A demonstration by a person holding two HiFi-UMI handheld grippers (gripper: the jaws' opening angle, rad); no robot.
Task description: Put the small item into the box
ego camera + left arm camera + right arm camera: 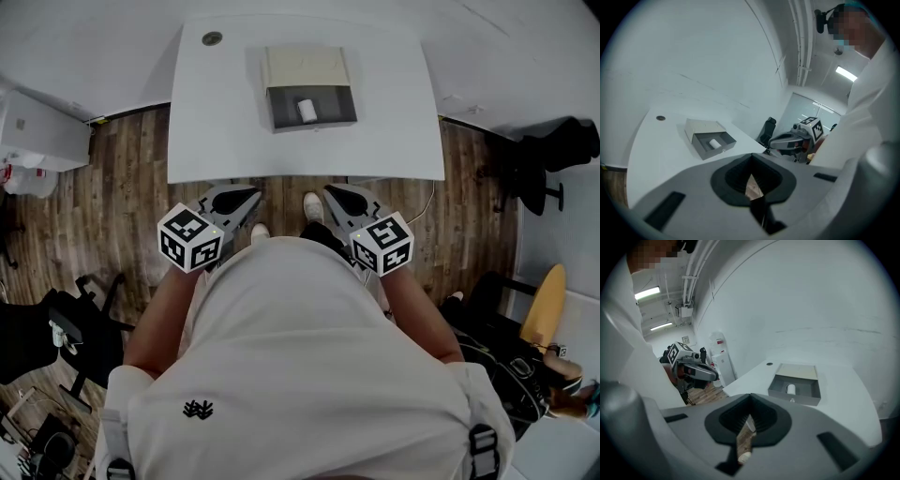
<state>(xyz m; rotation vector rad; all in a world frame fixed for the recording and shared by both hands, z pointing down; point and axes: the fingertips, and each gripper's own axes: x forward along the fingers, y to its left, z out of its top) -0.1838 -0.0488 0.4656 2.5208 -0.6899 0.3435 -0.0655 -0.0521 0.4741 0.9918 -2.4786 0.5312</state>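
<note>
There it is: the small white cylindrical item (307,110) lies inside the open grey box (314,125), the one with a beige cover behind it, towards the far side of the white table (225,131). By my reading the placing looks done, with little left except perhaps closing the box. Both tools are well apart from it, off the near table edge, close to the person's body. The left gripper (253,197) is clenched on nothing, and the right gripper (330,194) likewise has its jaws together, empty.
</note>
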